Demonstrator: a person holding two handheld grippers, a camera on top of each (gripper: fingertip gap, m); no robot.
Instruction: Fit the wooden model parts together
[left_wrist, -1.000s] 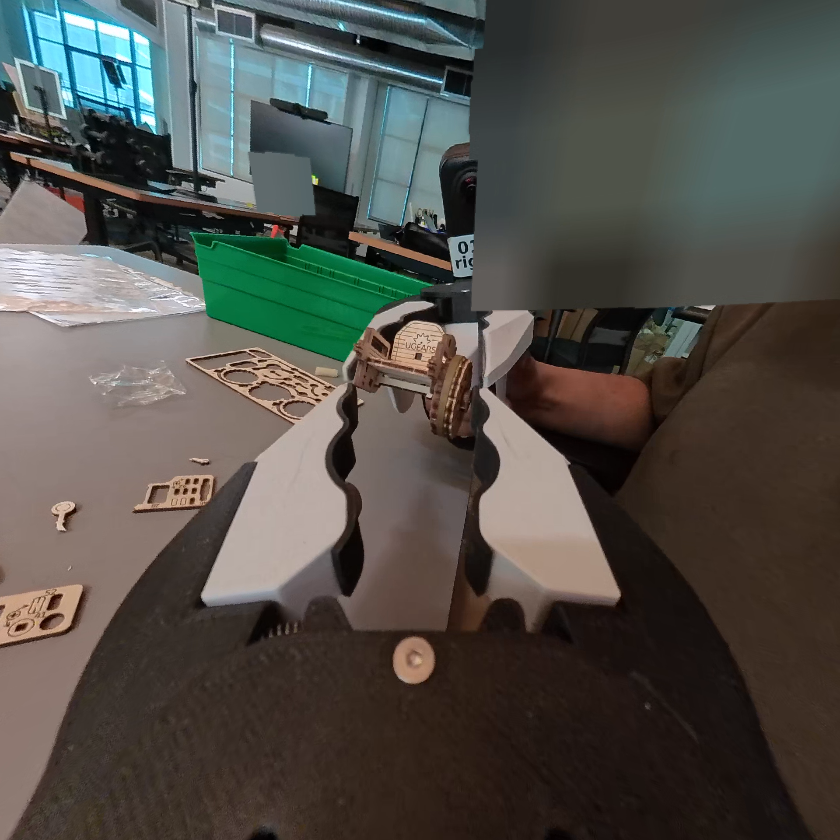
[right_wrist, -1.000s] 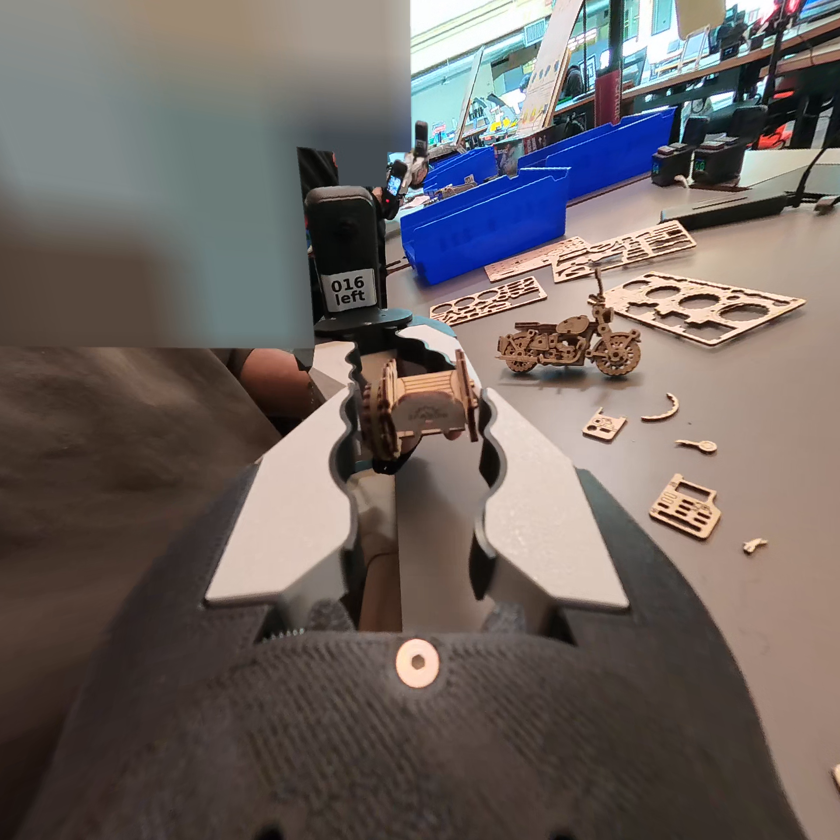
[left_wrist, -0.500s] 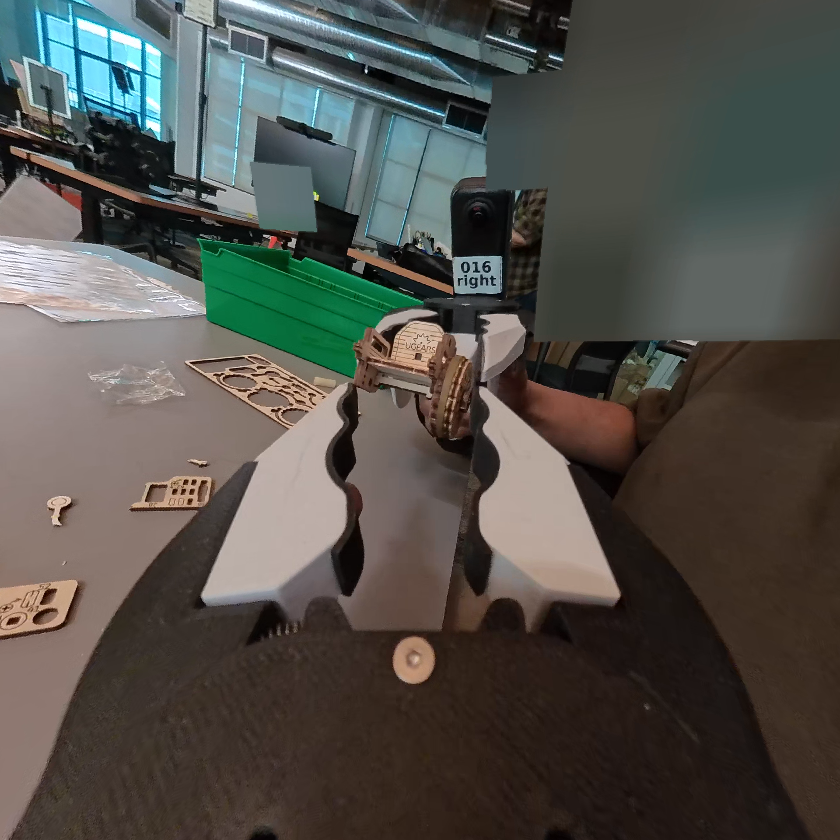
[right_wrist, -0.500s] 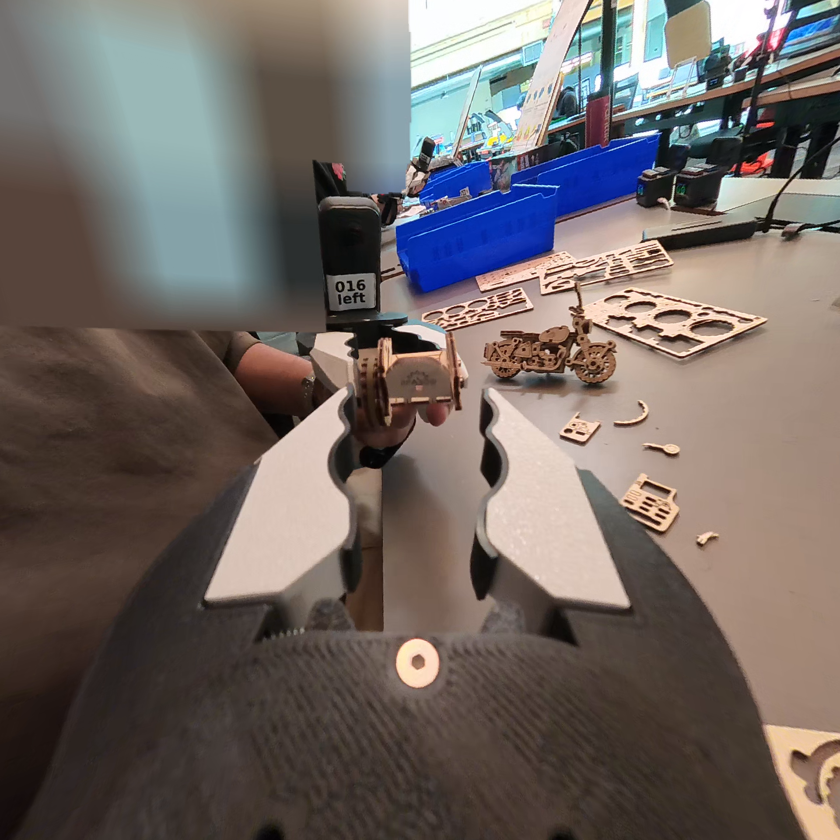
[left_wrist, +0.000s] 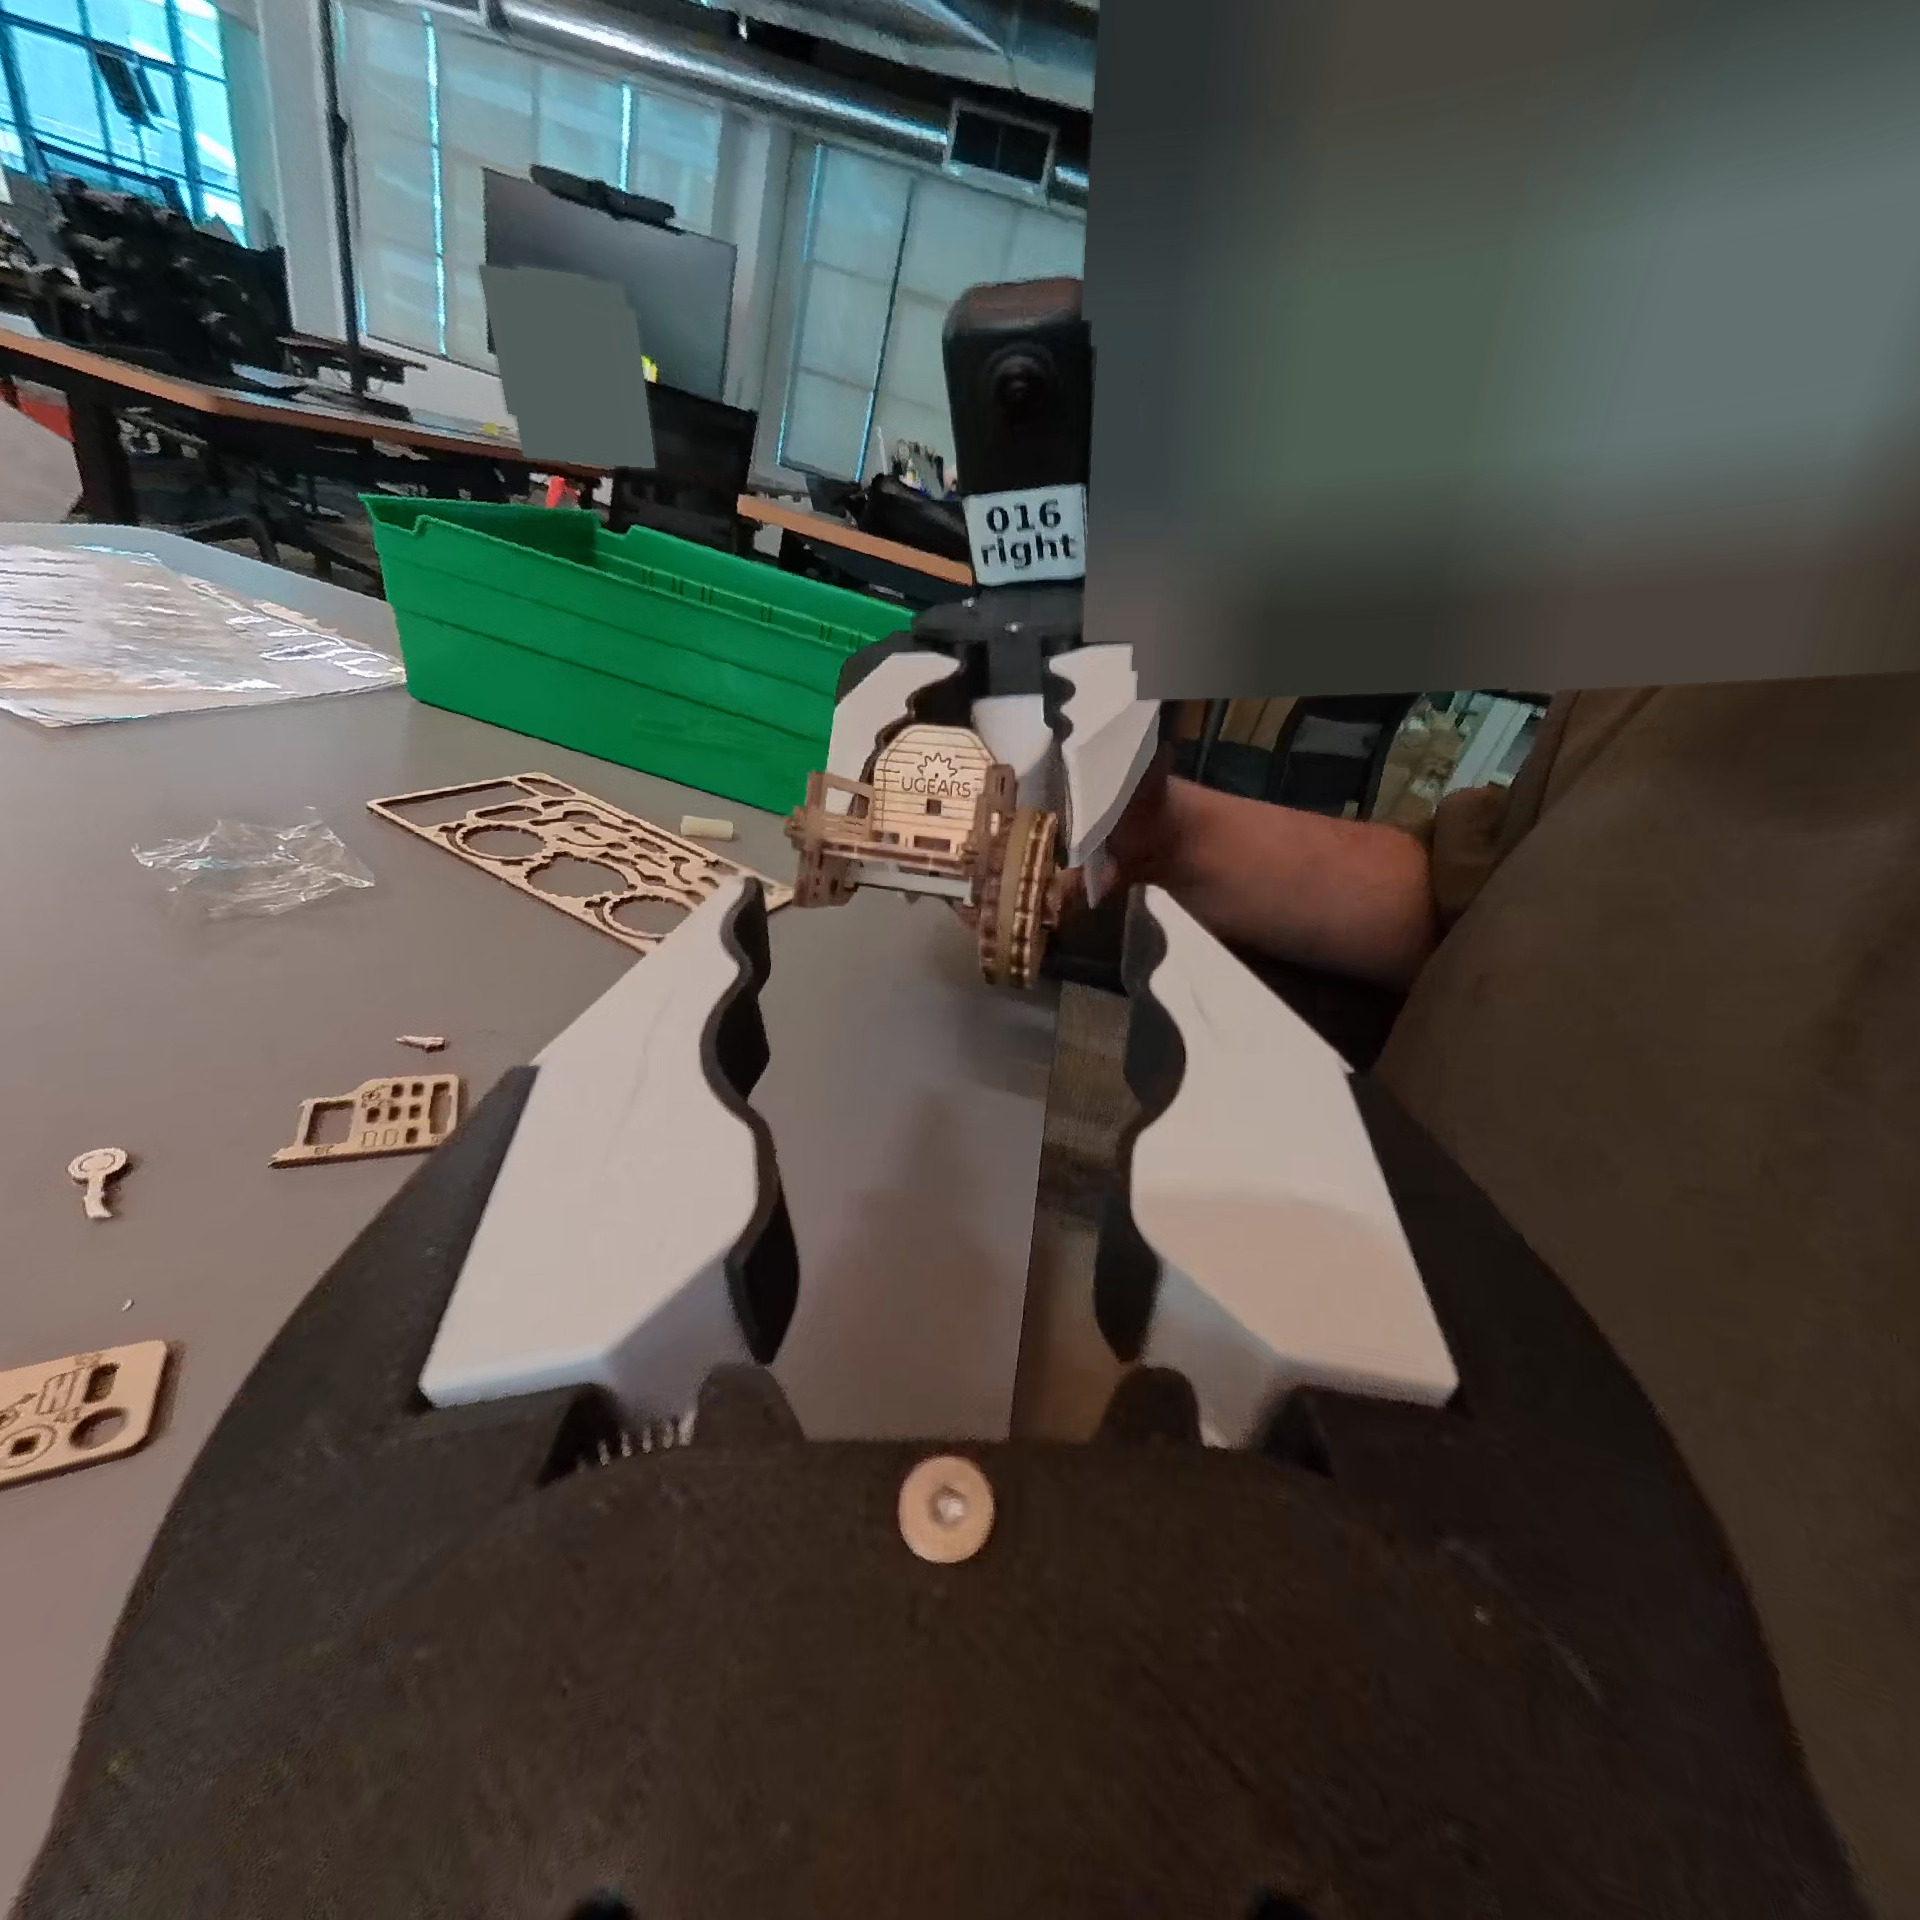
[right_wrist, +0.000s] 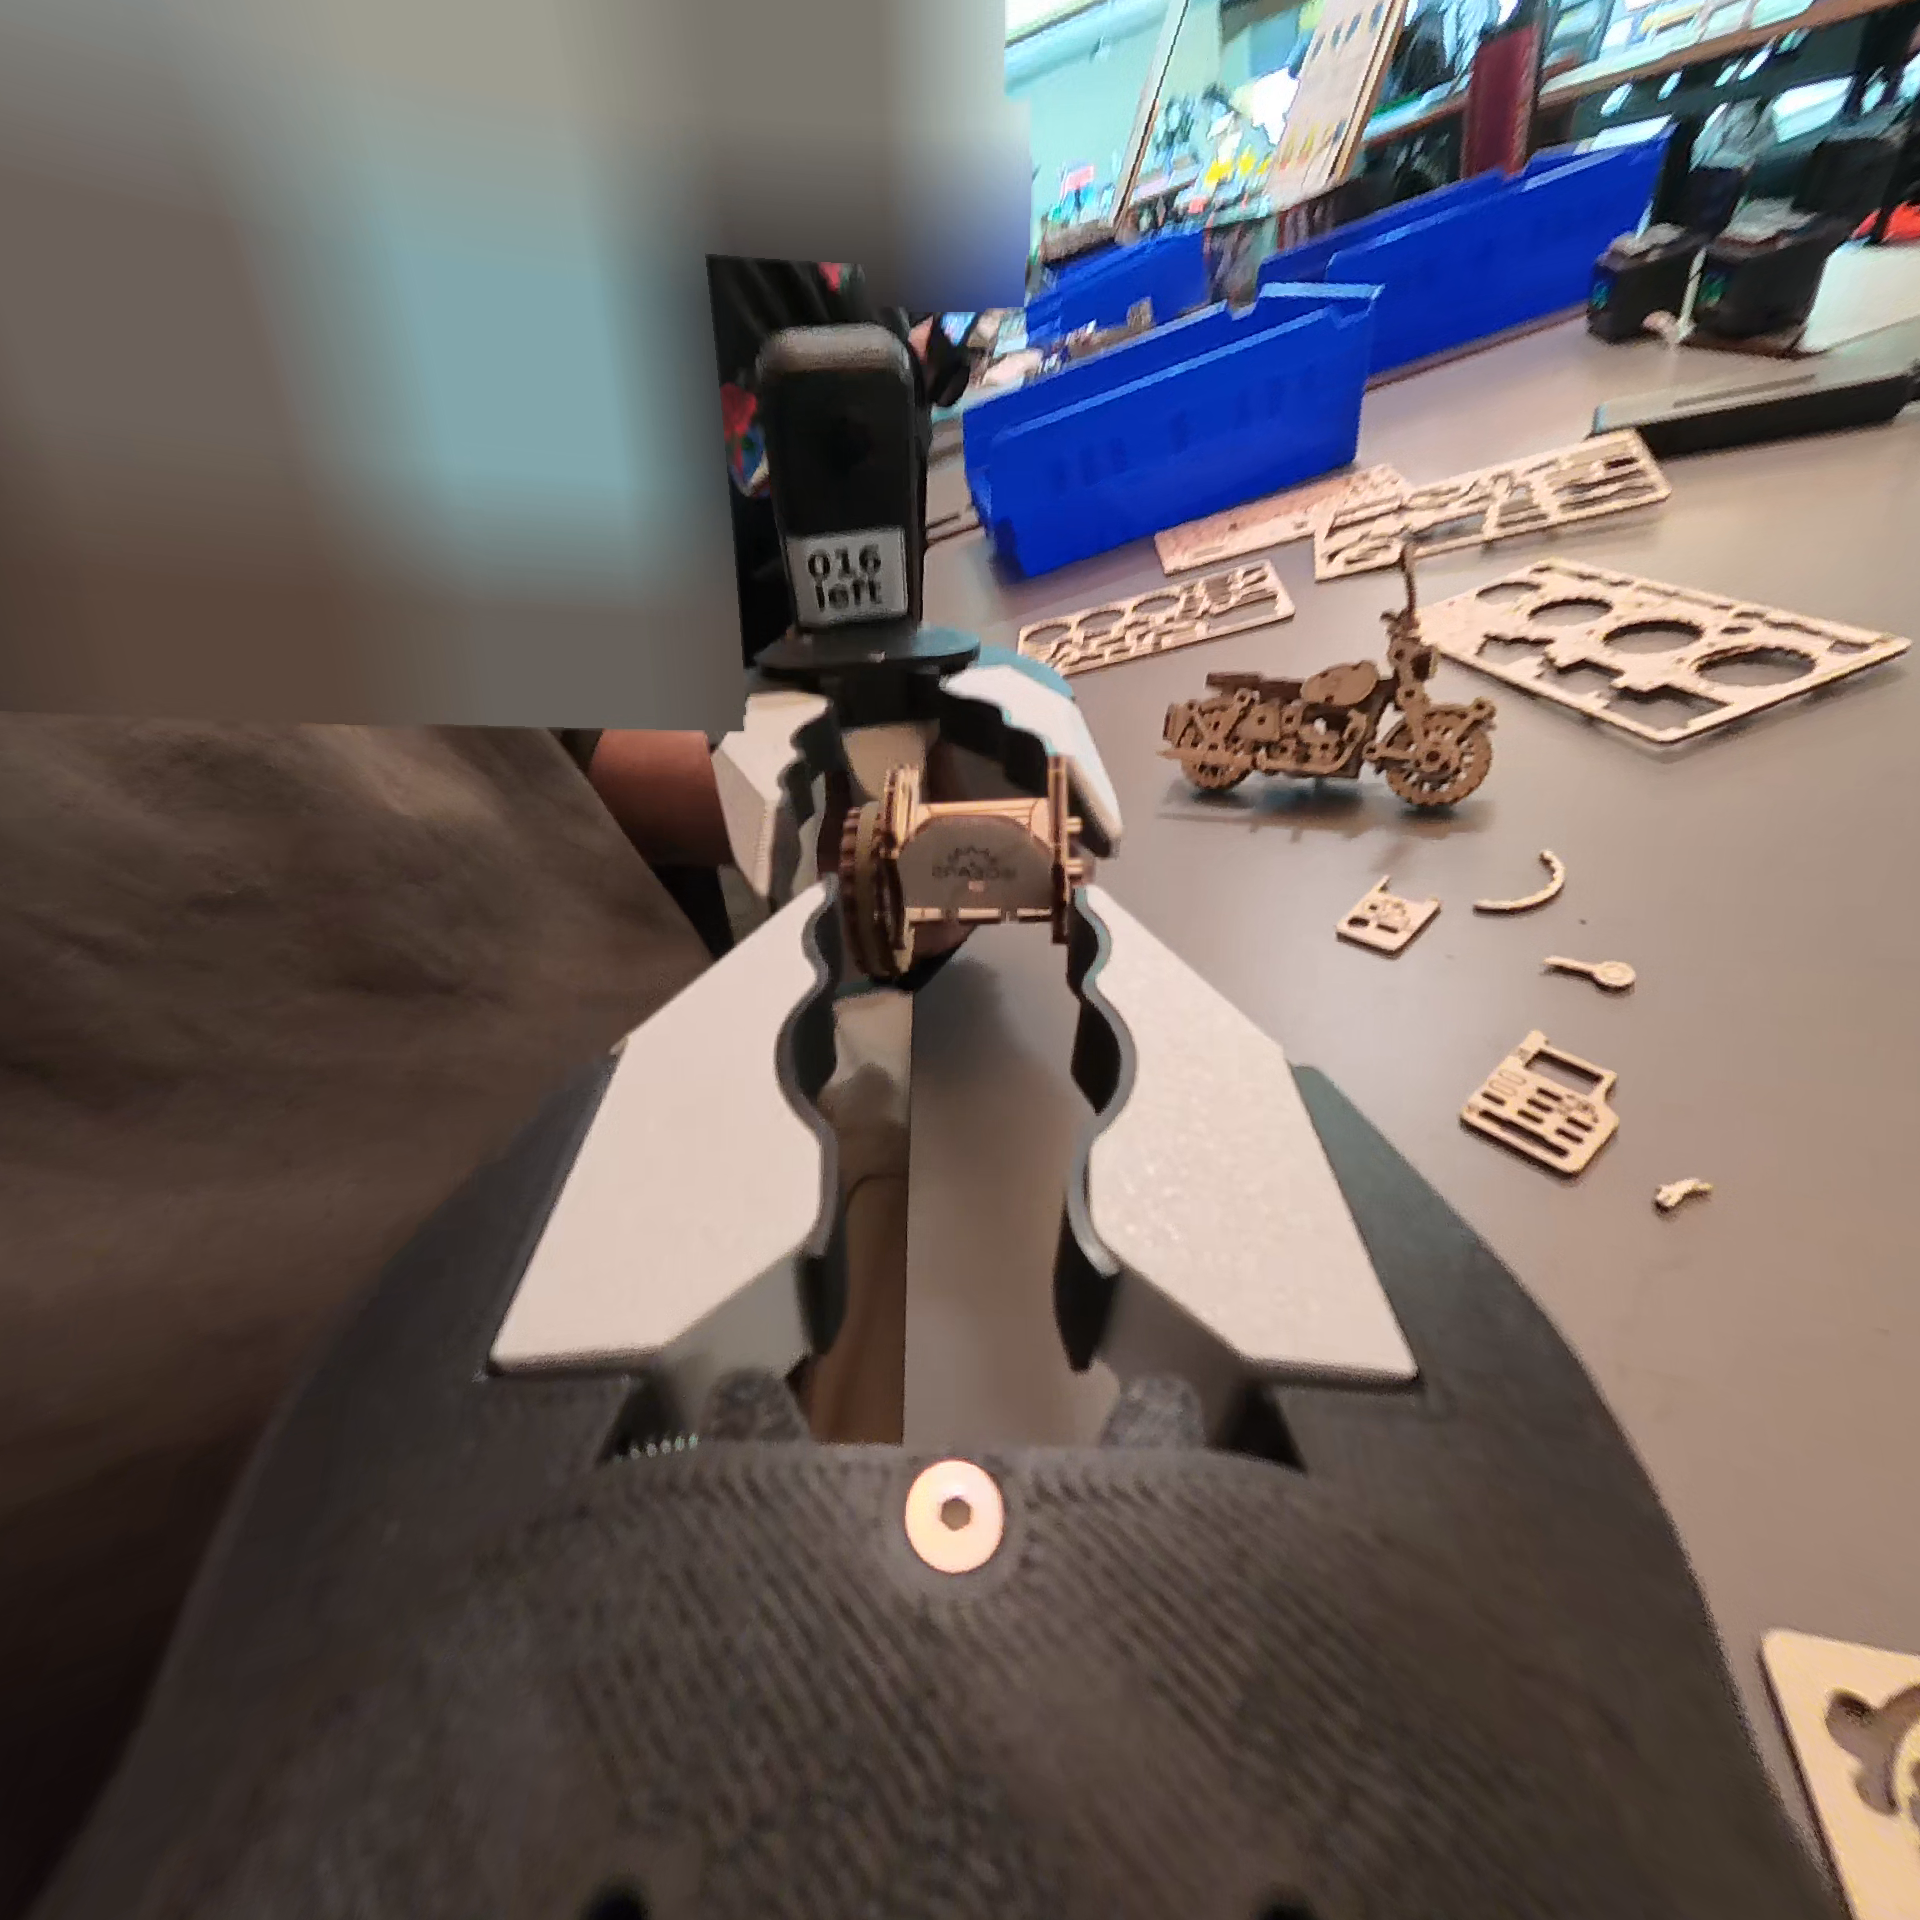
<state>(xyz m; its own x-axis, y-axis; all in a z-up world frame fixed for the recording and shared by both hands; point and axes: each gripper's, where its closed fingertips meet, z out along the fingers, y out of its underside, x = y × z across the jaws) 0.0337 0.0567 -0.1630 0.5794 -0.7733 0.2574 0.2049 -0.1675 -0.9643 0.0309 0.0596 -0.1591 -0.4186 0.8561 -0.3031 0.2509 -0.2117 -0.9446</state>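
On the left of the table (left_wrist: 208, 987), loose cut pieces lie flat: a key shape (left_wrist: 99, 1174), a grid piece (left_wrist: 369, 1122) and a crumpled wrap (left_wrist: 249, 862). Past them is an emptied sheet (left_wrist: 561, 862), with a green bin (left_wrist: 623, 644) behind it.

The left gripper (left_wrist: 945, 899) is held level, pointing along the table's near edge. Its fingers are spread wide and touch nothing. Just past its tips hangs the model (left_wrist: 925, 842), a small wooden block with a toothed wheel on its right end (seen from this side). It is clear of both left fingers and off the table. Facing the left gripper nose to nose is the other tool, with a bare forearm (left_wrist: 1299, 894) behind it.

In the right wrist view, the right gripper (right_wrist: 956, 904) is also level and aimed back at its partner. Its fingers are clamped on the model: one tip presses the wheel and the other presses the far end plate. The left tool's open fingers stand just behind the model, one on each side.

Further right a finished bike (right_wrist: 1340, 727) stands upright on the table, well apart from the grippers. More emptied sheets (right_wrist: 1662, 665) lie near it, with scattered small parts and a blue bin (right_wrist: 1174, 447) at the back.
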